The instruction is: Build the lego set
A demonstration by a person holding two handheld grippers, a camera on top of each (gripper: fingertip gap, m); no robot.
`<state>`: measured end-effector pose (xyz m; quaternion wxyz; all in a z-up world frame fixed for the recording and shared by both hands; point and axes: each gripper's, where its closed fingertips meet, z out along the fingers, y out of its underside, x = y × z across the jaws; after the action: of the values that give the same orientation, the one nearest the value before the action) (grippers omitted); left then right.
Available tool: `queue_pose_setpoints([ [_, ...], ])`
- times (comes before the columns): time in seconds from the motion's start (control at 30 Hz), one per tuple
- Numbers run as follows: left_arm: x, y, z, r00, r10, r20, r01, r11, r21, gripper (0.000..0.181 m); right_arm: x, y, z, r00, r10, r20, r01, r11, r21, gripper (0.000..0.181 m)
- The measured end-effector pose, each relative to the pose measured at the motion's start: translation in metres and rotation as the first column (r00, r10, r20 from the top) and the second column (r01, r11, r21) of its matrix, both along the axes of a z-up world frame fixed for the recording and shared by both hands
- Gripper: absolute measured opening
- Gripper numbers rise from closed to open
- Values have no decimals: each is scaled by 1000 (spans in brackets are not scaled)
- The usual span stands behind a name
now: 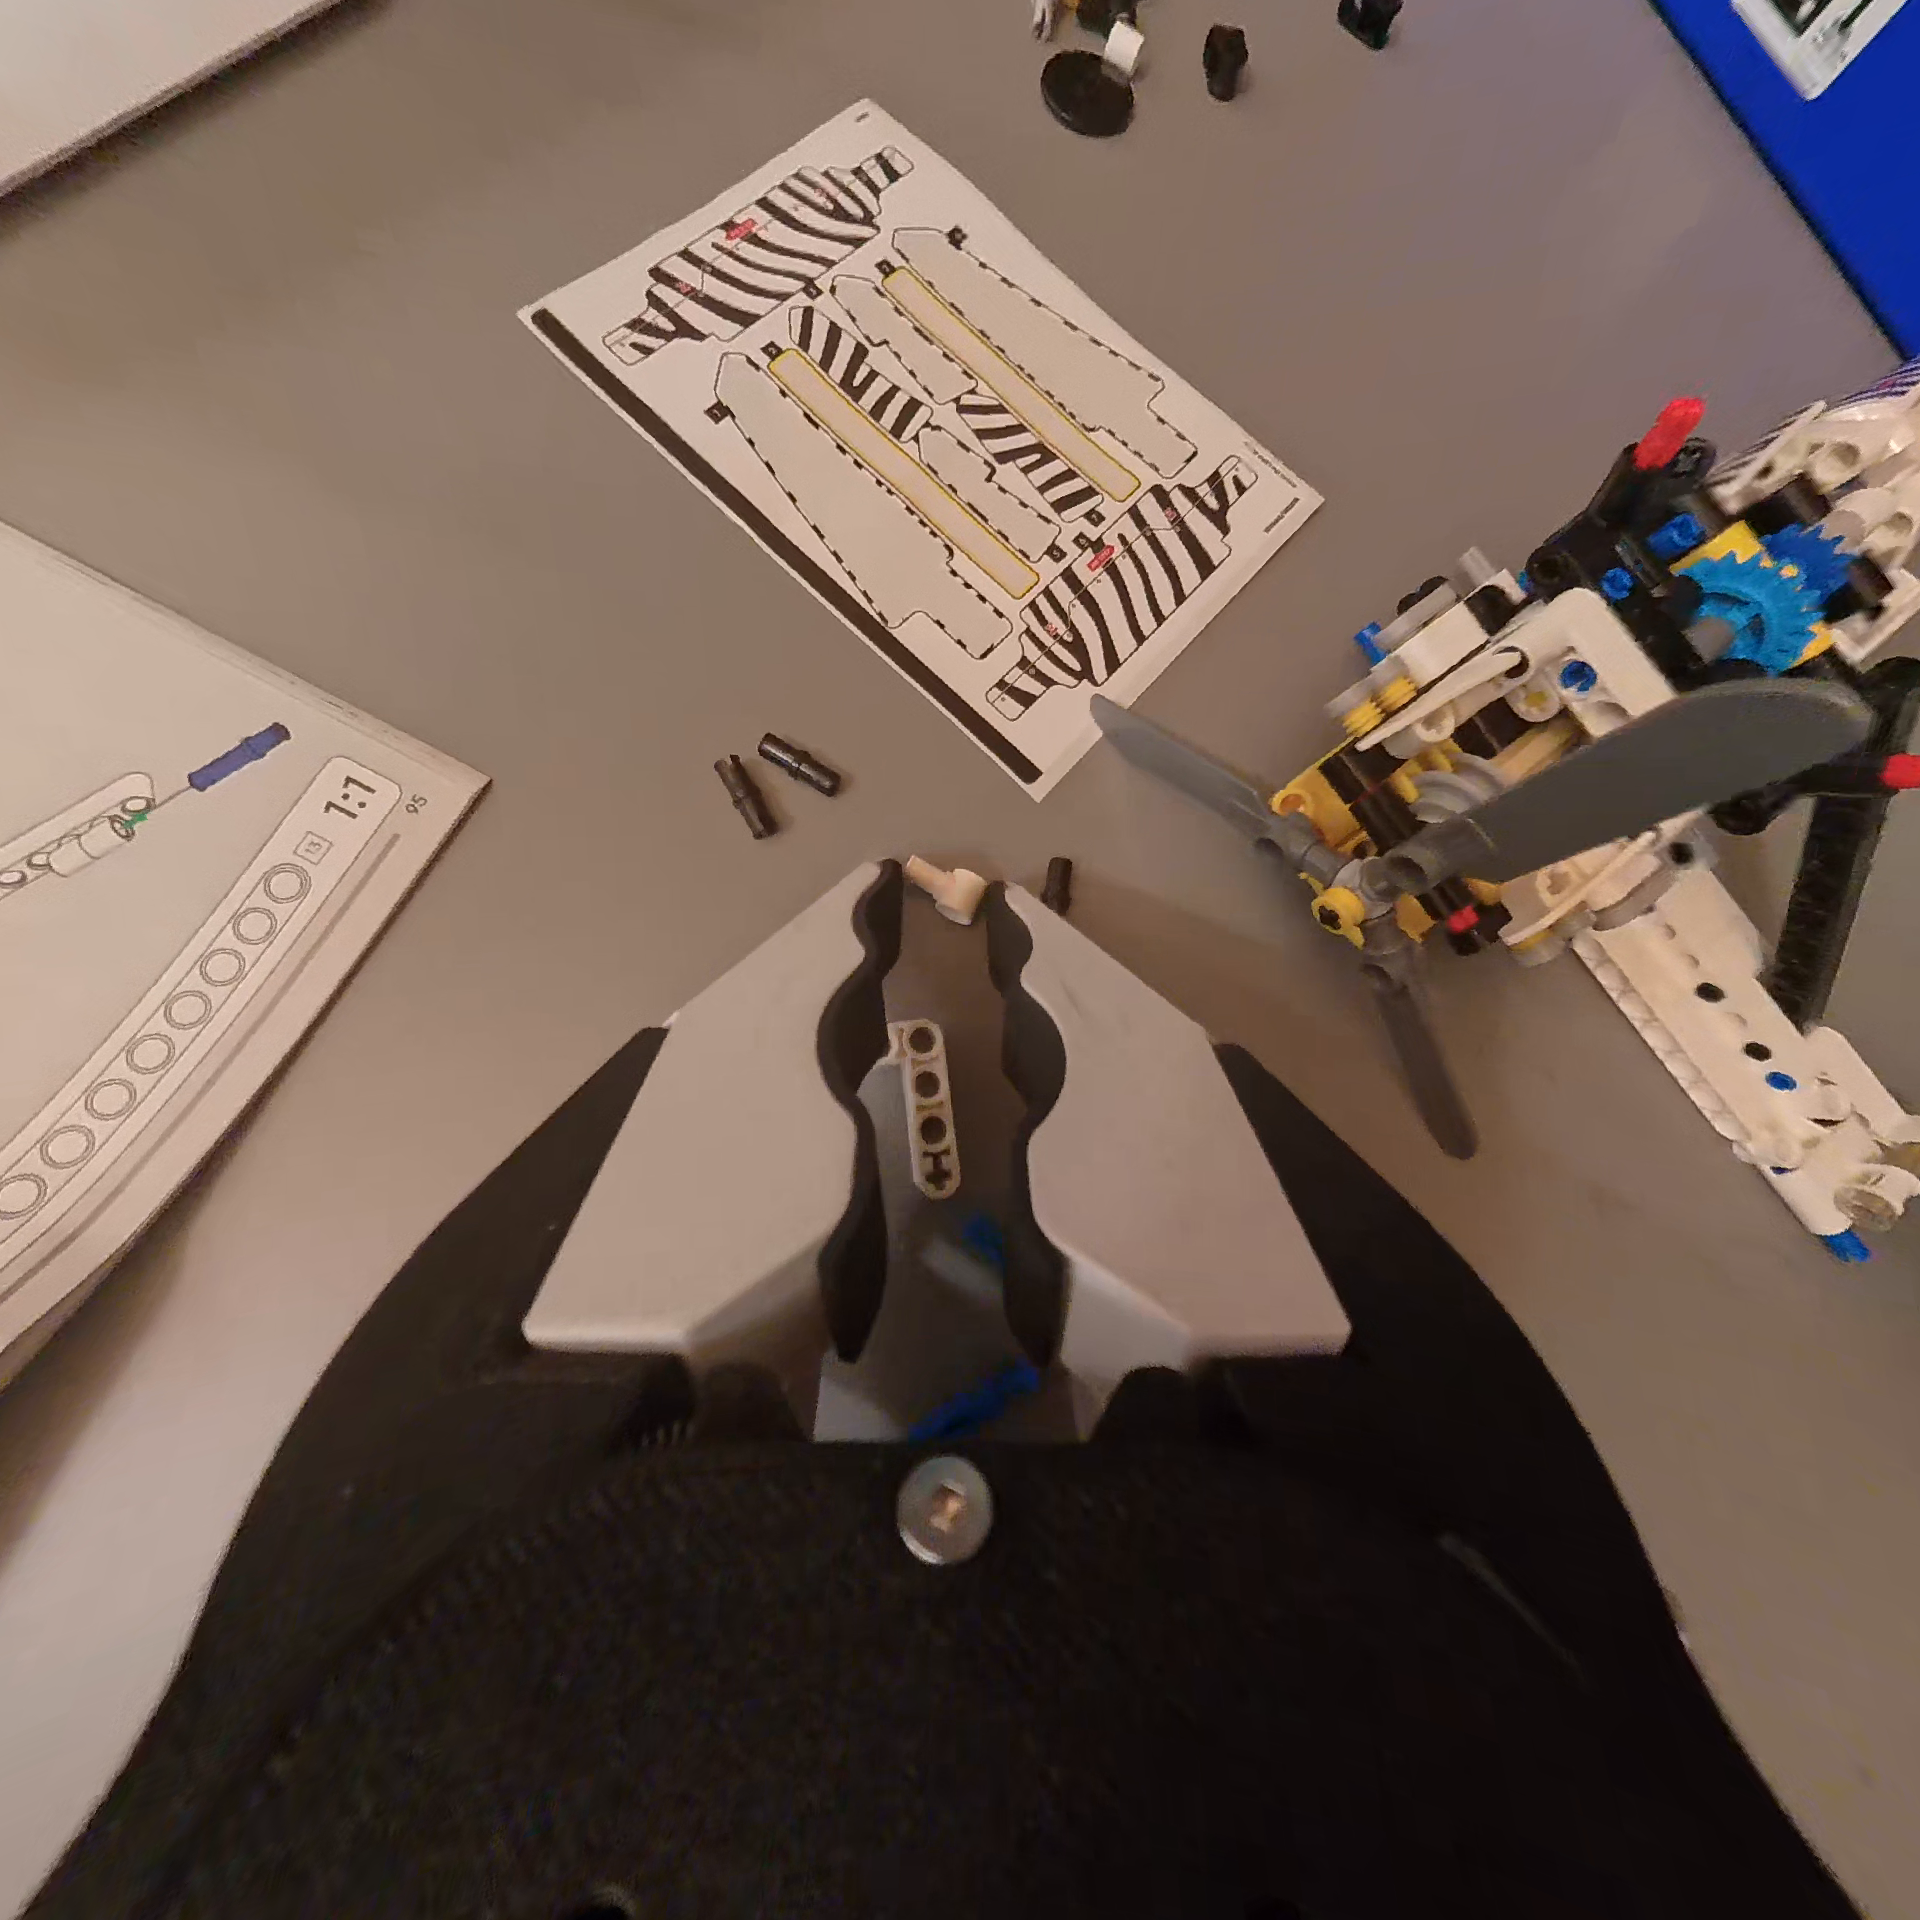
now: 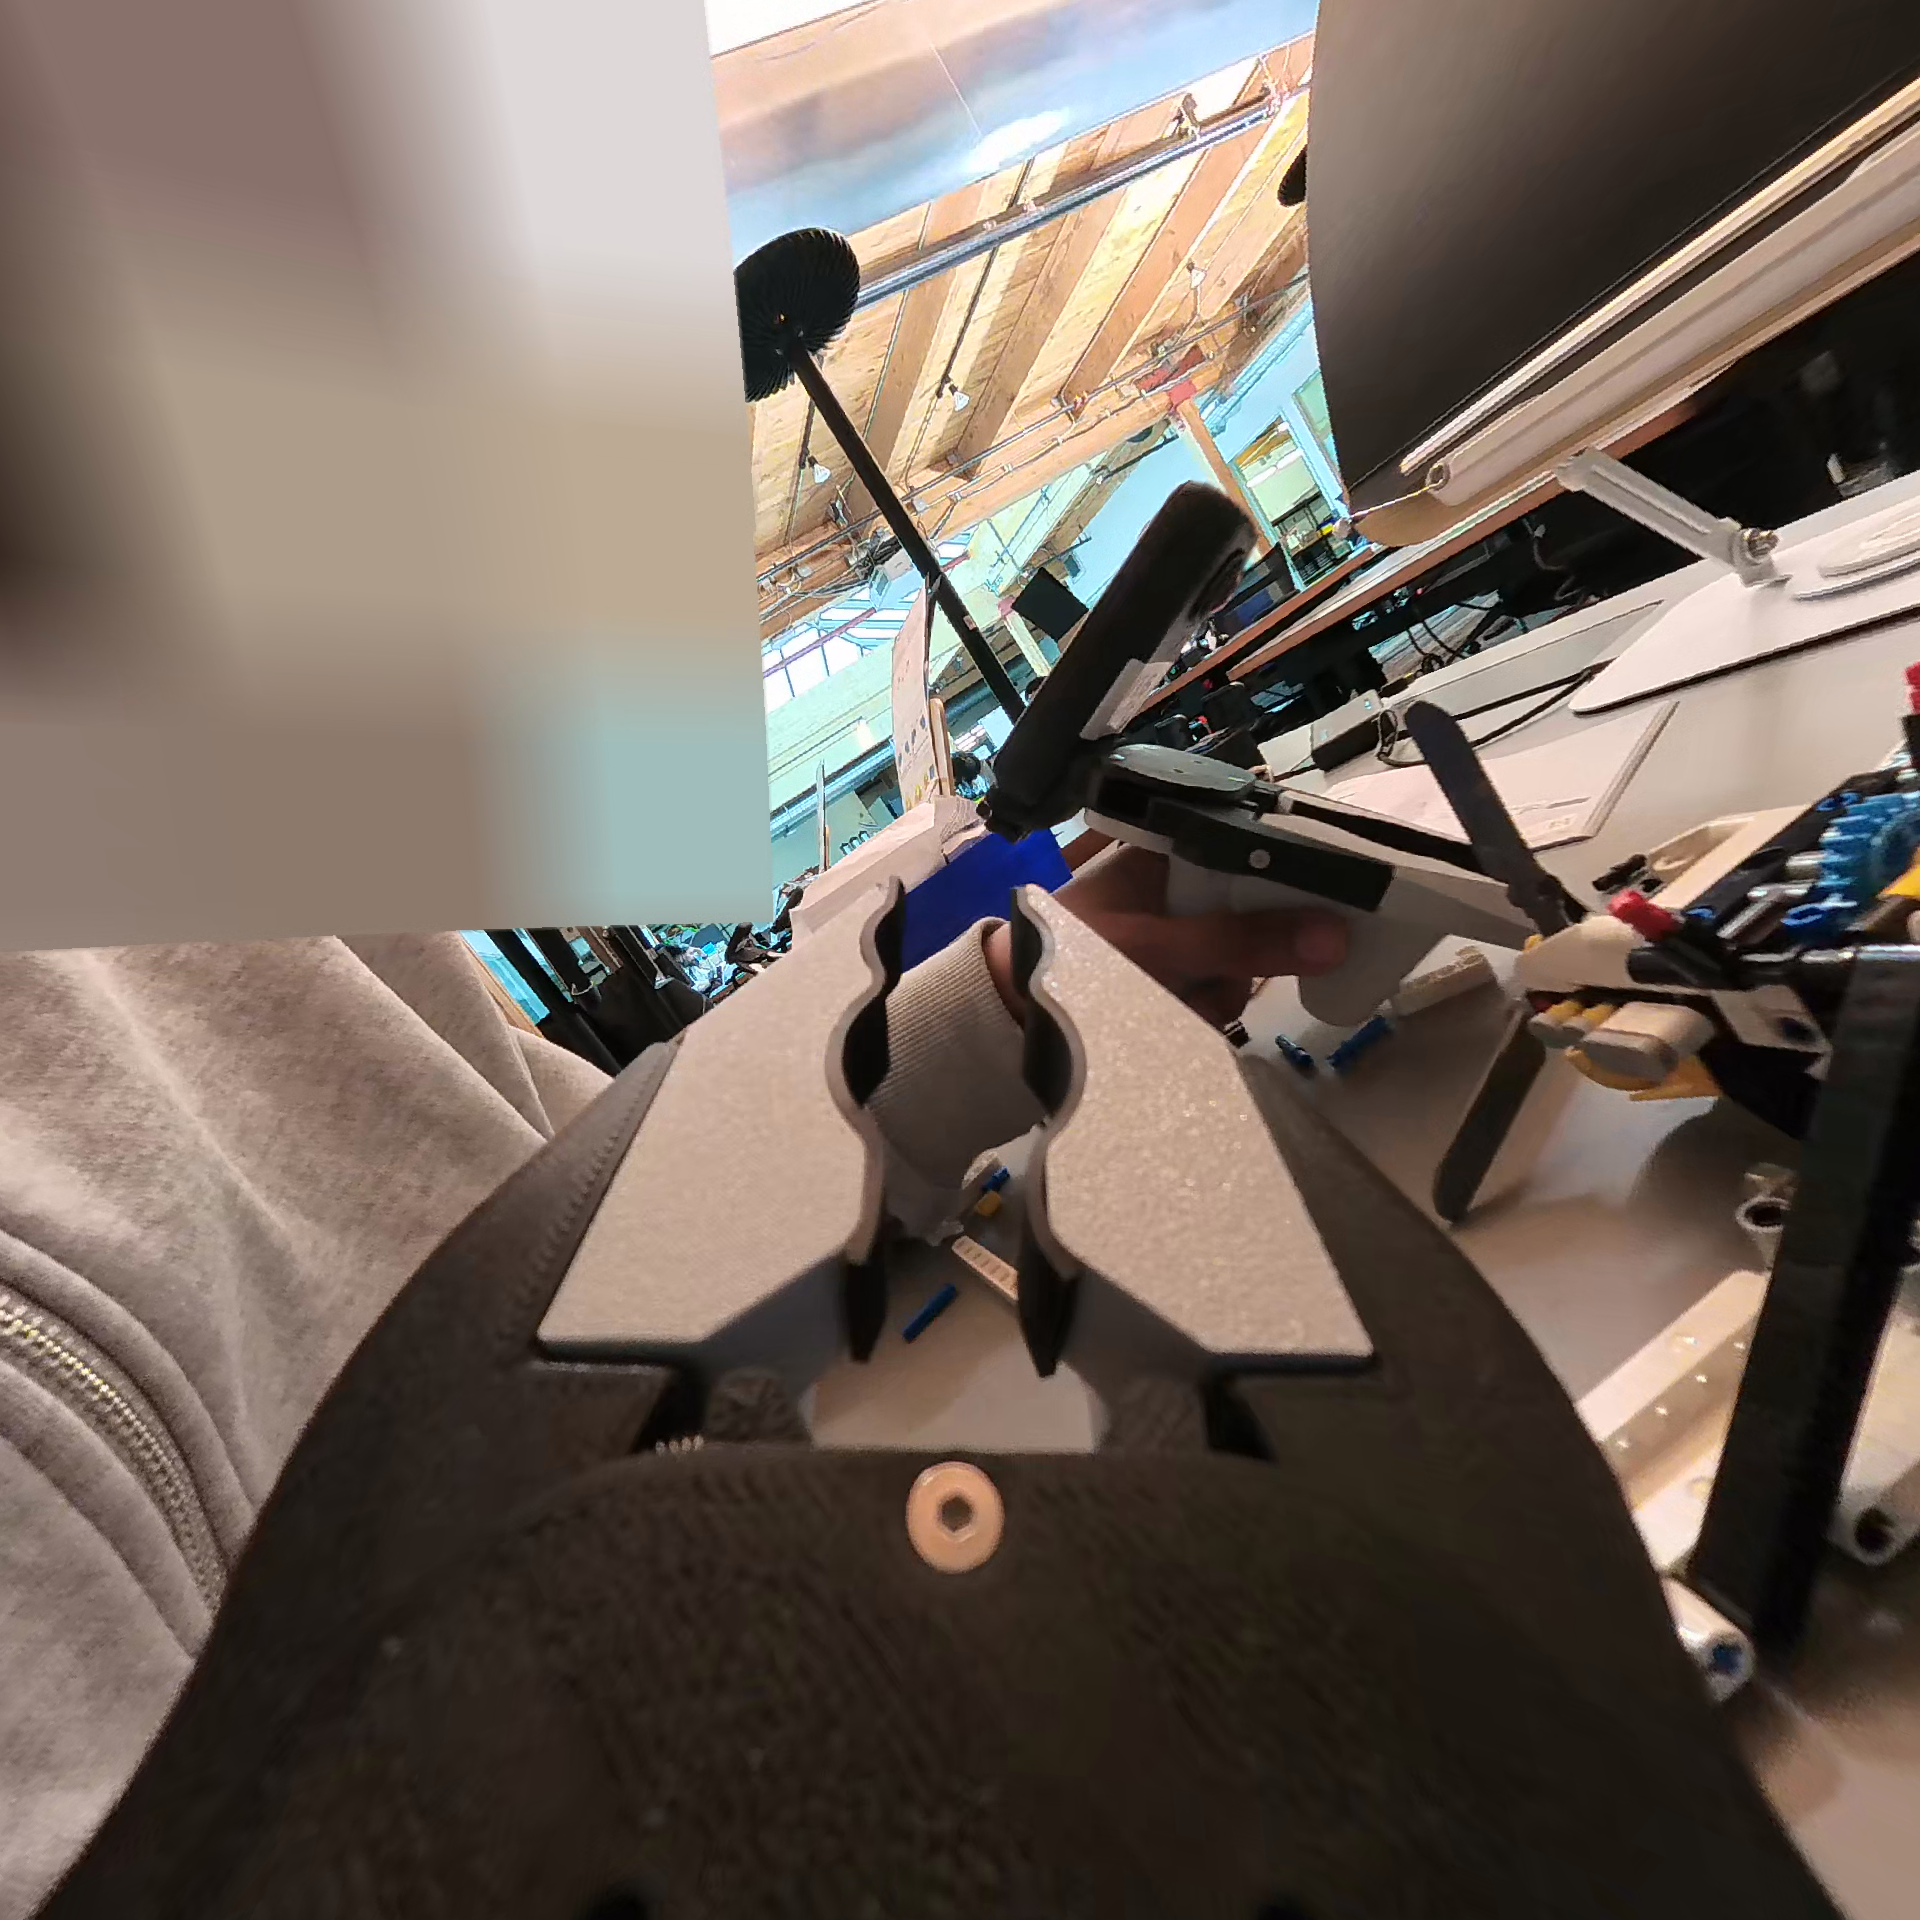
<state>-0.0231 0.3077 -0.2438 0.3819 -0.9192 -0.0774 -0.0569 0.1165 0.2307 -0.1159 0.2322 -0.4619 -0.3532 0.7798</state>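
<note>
Building well underway: propeller plane model (image 1: pixel 1538 790) largely assembled; beside it, black pins (image 1: pixel 774 779) lie loose. Left hand-held gripper (image 1: pixel 940 883) pinches a small white connector (image 1: pixel 948 888); right hand-held gripper (image 2: pixel 956 935) narrowly parted, empty.

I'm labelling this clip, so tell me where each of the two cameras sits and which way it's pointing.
Left wrist view: on the left gripper, looking steeply down at the grey table, sticker sheet and plane model; its fingertips close on a small white piece.
Right wrist view: on the right gripper, low, tilted up toward the ceiling; jaws open, grey sleeve alongside.
Shared: the plane model; the right view also shows the left gripper.
</note>
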Motion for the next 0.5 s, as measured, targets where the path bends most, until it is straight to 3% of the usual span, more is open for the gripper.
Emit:
queue_pose_setpoints([
  [0.17, 15, -6, 35, 997, -56, 49, 47, 984, 171, 14, 0, 0, 0, 1000, -10, 0, 10, 1000, 10, 17],
  [0.3, 46, -29, 66, 957, -149, 250, 70, 951, 300, 13, 0, 4, 0, 997, -76, 12, 75, 995, 62, 12],
  [0.4, 73, -51, 91, 880, -230, 416, 50, 915, 401, 13, 3, 3, 2, 985, -171, -5, 168, 965, 202, 0],
  [0.5, 96, -72, 107, 814, -286, 506, 20, 884, 468, 13, -2, -7, -5, 964, -264, 2, 236, 865, 442, 1],
])
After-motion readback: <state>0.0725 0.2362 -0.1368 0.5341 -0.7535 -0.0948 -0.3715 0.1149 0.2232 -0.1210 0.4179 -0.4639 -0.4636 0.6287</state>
